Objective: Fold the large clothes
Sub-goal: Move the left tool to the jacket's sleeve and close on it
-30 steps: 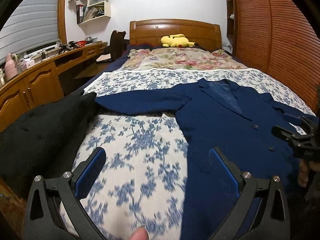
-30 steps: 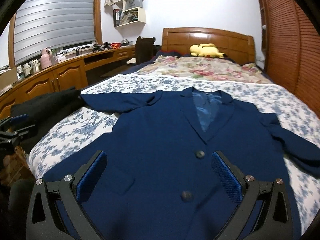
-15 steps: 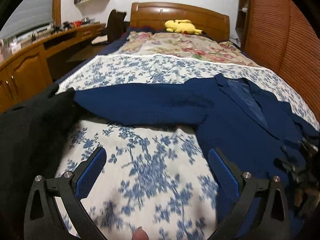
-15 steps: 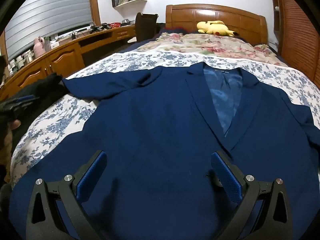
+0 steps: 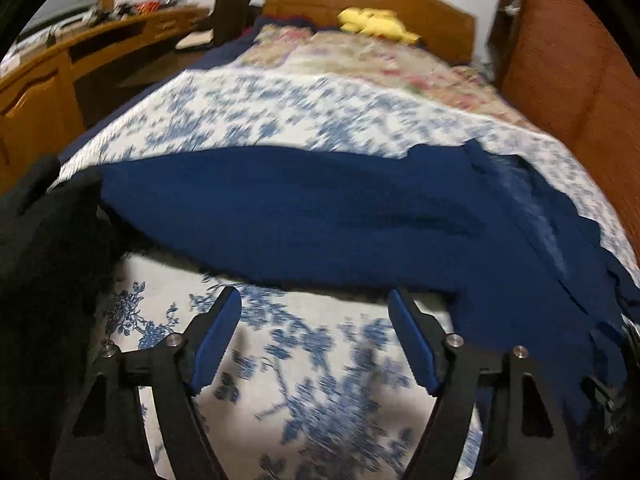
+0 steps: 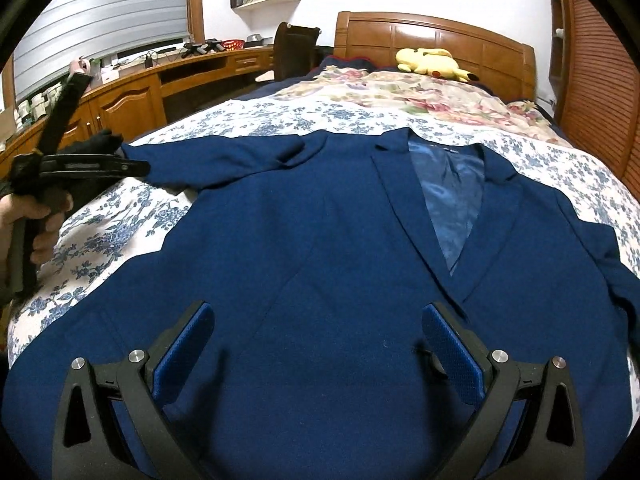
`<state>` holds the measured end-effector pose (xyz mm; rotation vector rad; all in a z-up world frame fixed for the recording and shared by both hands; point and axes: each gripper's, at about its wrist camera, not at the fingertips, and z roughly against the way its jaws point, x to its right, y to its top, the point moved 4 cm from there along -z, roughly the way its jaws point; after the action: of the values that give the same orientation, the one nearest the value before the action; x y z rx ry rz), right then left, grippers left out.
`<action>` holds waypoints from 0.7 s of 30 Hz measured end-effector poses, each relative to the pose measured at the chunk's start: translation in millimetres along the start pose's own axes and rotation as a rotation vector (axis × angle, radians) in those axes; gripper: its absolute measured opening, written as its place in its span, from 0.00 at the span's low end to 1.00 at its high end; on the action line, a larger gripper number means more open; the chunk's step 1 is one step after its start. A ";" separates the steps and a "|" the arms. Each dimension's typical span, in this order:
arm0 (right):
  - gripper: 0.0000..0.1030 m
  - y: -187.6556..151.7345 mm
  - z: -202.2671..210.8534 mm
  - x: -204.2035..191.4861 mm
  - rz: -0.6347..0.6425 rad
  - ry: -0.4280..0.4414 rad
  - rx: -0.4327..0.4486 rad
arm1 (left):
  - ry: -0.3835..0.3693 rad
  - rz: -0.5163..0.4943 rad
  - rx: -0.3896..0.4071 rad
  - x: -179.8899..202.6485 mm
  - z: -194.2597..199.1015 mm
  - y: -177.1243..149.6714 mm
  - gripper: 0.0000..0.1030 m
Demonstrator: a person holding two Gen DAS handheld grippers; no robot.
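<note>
A navy blazer (image 6: 340,240) lies face up and spread out on the bed, lapels open over a blue lining. Its left sleeve (image 5: 300,216) stretches sideways across the floral sheet (image 5: 312,360). My left gripper (image 5: 314,298) hovers low over the sheet, fingertips at the sleeve's near edge. Its jaws are closing, with only sheet between the pads. From the right wrist view, the left gripper (image 6: 132,168) is held by a hand (image 6: 36,220) beside the sleeve cuff. My right gripper (image 6: 316,312) stands open just over the blazer's front, holding nothing.
A black garment (image 5: 48,260) lies piled at the bed's left edge, touching the sleeve cuff. At the head of the bed are a flowered quilt (image 6: 400,92), a yellow plush toy (image 6: 430,62) and the headboard. A wooden desk (image 6: 132,100) runs along the left; a slatted wardrobe (image 6: 600,80) is on the right.
My left gripper moved forward and down to the sleeve's edge, and its jaws narrowed. The right gripper sank nearer the blazer front, then held almost still.
</note>
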<state>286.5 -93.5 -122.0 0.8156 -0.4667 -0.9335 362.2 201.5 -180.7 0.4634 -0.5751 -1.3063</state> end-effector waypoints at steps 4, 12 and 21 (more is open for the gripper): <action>1.00 1.9 -2.4 0.7 -0.001 -0.001 0.004 | 0.024 0.054 -0.032 -13.8 -16.1 3.4 0.74; 1.00 1.0 -4.8 3.5 -0.011 0.012 0.000 | 0.010 0.147 -0.055 -33.7 -34.0 11.7 0.74; 1.00 0.1 -4.6 4.5 -0.016 0.014 0.005 | 0.043 0.069 -0.064 -23.9 -42.8 22.1 0.11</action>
<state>292.0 -95.5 -124.8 0.8310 -0.4510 -0.9408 402.2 229.4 -203.4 0.4140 -0.5077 -1.2424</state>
